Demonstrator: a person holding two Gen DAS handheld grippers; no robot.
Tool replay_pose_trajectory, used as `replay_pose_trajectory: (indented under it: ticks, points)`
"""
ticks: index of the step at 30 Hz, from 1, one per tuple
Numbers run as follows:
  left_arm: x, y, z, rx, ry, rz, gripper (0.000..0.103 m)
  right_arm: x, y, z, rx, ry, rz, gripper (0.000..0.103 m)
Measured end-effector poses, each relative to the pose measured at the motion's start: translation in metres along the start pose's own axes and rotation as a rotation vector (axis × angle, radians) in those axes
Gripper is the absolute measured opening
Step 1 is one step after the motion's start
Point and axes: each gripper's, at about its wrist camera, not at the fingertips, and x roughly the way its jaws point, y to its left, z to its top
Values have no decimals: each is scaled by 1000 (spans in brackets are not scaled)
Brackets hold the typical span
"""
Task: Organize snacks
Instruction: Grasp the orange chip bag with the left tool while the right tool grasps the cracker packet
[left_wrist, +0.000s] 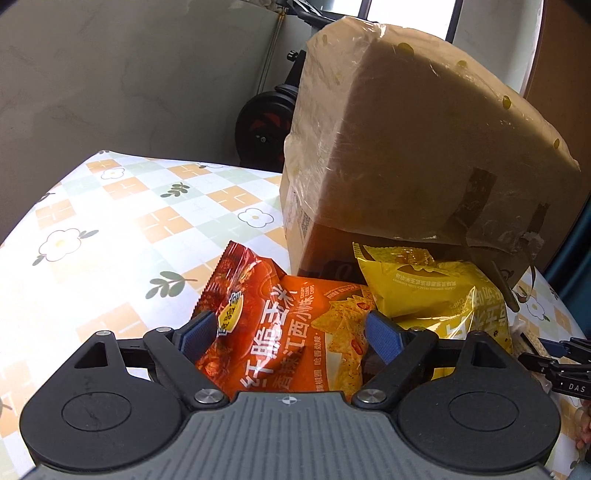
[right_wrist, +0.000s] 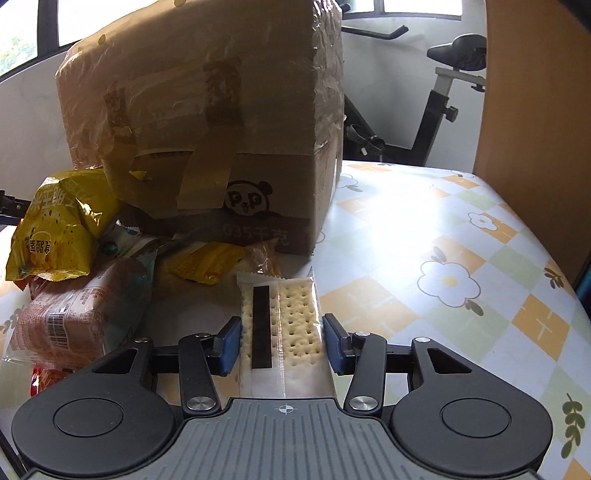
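An orange corn-chip bag (left_wrist: 258, 288) lies on the flowered tablecloth (left_wrist: 110, 221), and my left gripper (left_wrist: 290, 332) stands open around it, blue pads wide on either side of the bag. Yellow chip bags (left_wrist: 417, 284) lie just behind it, against the taped cardboard box (left_wrist: 406, 147). In the right wrist view a clear packet of crackers (right_wrist: 291, 306) with a dark strip lies lengthwise between the fingers. My right gripper (right_wrist: 282, 339) is shut on it, a pad against each long edge. Part of the right gripper (left_wrist: 554, 358) shows at the left wrist view's right edge.
The big box (right_wrist: 221, 129) stands mid-table over a pile: a yellow bag (right_wrist: 55, 229), a wrapped bread pack (right_wrist: 81, 314), a small yellow packet (right_wrist: 207, 262). Bare tablecloth (right_wrist: 443, 240) spreads to the right. An exercise bike (right_wrist: 436, 110) and a wooden panel (right_wrist: 535, 92) stand beyond.
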Motion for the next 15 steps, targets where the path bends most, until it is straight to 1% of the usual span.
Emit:
replay_pose_trajectory:
  ticks: [4, 8, 9, 11, 15]
  points:
    - [2, -4, -8, 25, -8, 15, 91, -1, -2, -2, 5, -7, 2, 44]
    - [2, 1, -13, -7, -21, 35, 96, -2, -3, -2, 8, -10, 9, 44]
    - [3, 2, -14, -11, -22, 42, 96, -2, -3, -2, 9, -10, 11, 44]
    - [7, 2, -16, -1, -13, 85, 96, -2, -4, -3, 10, -11, 11, 44]
    - [4, 5, -17, -20, -28, 90, 96, -1, -3, -3, 11, -12, 12, 44]
